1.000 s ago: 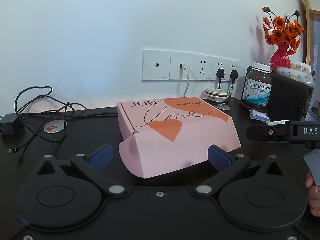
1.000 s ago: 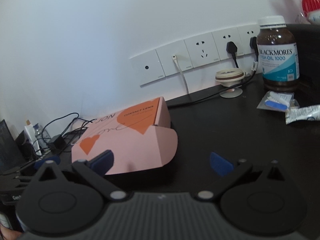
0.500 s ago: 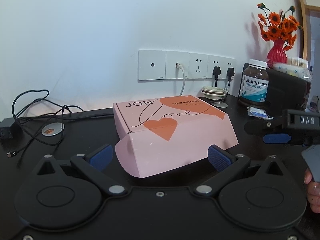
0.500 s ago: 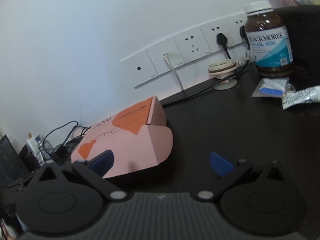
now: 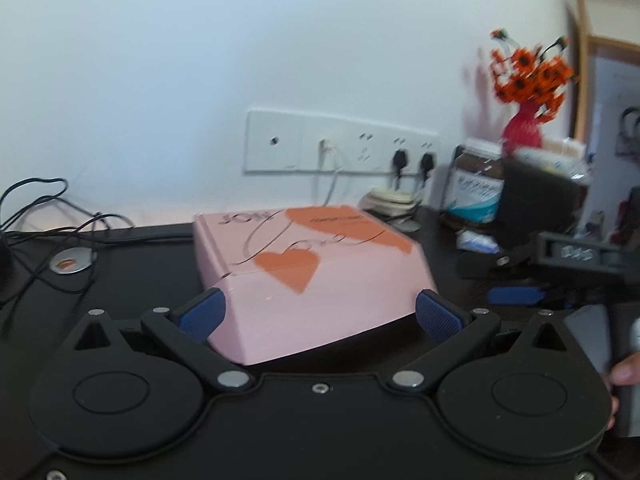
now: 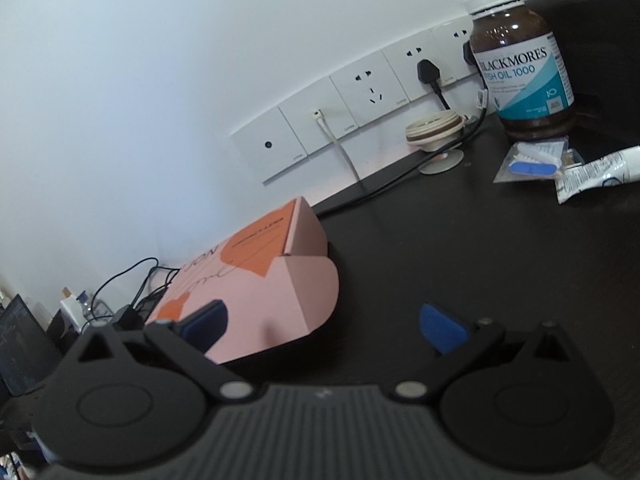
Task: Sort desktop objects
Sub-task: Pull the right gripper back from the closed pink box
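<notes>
A pink box with orange hearts and a "love" script lies on the black desk. My left gripper is open and straddles the box's near flap, one blue pad at each front corner. The view is blurred, so contact is unclear. My right gripper shows at the right of the left wrist view, held by a hand. In the right wrist view the right gripper is open, its left finger in front of the pink box and its right finger over bare desk.
A brown fish oil bottle stands at the back right beside a black box. Small packets and a white tube lie in front of it. A beige reel, wall sockets and cables line the back.
My left gripper has moved forward, so the box's near flap now sits between its pads. The right gripper has tilted and drawn nearer to the bottle and packets.
</notes>
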Tool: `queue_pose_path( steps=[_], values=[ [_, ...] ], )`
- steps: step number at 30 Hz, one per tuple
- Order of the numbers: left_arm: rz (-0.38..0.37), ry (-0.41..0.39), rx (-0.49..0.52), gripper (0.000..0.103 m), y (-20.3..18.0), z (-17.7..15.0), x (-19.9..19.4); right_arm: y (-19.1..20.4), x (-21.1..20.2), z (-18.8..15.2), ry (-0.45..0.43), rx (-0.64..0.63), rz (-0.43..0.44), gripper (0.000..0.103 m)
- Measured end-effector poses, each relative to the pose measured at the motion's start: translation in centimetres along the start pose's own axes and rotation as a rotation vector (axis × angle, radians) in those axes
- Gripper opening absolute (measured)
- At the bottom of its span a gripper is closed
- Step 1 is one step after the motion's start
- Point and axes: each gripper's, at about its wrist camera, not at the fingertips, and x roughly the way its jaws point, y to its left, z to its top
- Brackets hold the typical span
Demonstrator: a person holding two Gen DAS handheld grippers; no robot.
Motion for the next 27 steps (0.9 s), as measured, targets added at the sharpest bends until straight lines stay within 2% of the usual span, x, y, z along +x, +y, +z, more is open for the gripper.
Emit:
queue_pose_path(
  steps=[8,13,27],
  values=[
    [-0.052,0.003,-0.020,0.103,-0.28,-0.10,0.13,-0.32,0.01,0.05,0.006,0.021,0.011,0.102],
    [-0.043,-0.006,-0.020,0.103,-0.35,-0.12,0.07,0.29,0.05,0.02,0.012,-0.014,0.025,0.102],
    [-0.049,-0.009,-0.033,0.103,-0.17,-0.27,-0.19,-0.05,0.20,0.10,0.022,0.014,0.024,0.102]
  ],
)
